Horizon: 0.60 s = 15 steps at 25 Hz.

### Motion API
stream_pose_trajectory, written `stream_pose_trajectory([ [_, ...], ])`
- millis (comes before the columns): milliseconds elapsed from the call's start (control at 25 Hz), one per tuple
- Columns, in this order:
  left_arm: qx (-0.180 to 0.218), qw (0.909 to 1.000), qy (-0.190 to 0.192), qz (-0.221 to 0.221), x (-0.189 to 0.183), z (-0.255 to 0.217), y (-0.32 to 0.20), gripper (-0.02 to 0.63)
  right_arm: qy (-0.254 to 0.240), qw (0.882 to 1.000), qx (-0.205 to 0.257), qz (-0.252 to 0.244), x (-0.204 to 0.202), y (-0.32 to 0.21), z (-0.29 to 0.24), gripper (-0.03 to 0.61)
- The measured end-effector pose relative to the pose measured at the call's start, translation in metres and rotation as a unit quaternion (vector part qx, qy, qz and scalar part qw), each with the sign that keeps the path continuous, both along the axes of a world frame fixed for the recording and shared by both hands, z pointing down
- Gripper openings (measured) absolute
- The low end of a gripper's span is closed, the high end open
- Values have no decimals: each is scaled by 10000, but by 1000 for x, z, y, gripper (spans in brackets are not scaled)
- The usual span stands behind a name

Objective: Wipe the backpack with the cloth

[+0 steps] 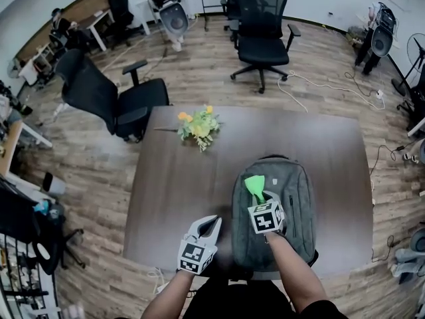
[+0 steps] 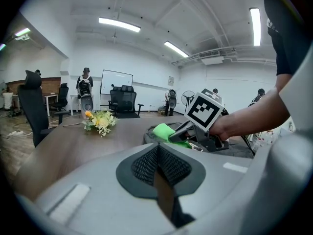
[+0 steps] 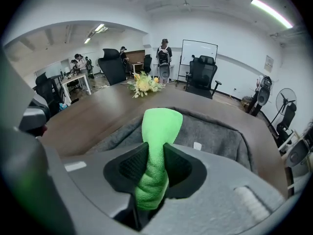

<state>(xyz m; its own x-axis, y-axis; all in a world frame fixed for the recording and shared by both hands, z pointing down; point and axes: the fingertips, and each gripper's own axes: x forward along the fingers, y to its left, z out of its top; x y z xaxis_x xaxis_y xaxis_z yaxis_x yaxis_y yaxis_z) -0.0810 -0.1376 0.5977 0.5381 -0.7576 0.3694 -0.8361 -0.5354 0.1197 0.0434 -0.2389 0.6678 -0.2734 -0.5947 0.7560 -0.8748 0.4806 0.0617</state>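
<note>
A grey backpack (image 1: 295,178) lies flat on the right half of a dark wooden table (image 1: 179,185), its base toward the near edge. The right gripper (image 1: 260,197) is over the middle of the pack. Its jaws are clamped on a green cloth (image 1: 254,184), and the free end sticks out past the tips toward the pack's top (whether the cloth touches the fabric cannot be told from these views). The left gripper (image 1: 211,223) is over the bare table just beside the pack's left edge, with its jaws pressed together and nothing between them.

A bunch of flowers (image 1: 198,127), yellow and white, lies on the far part of the table, up and left of the pack and well apart from it. Nearest the table stand 2 black office chairs (image 1: 109,98), 1 off its far-left corner and 1 beyond its far edge, both clear of the pack. Loose cables (image 1: 312,92) trail over the wood floor to the right of the farther chair. A whiteboard (image 3: 198,51) stands at the back wall.

On the table there are 1 backpack, 1 cloth and 1 bunch of flowers, and 2 grippers are over it.
</note>
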Motion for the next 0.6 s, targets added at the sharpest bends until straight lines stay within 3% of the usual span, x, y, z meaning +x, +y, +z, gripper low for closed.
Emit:
stream_pose_trajectory([
  [400,110,9999,27,116,14,-3,-9,20,552,9978,-67,349,66,0,4,95],
  [600,91,9998,40,149,22,-1,-8,20,587,9955,-48,743,108,2,1,95],
])
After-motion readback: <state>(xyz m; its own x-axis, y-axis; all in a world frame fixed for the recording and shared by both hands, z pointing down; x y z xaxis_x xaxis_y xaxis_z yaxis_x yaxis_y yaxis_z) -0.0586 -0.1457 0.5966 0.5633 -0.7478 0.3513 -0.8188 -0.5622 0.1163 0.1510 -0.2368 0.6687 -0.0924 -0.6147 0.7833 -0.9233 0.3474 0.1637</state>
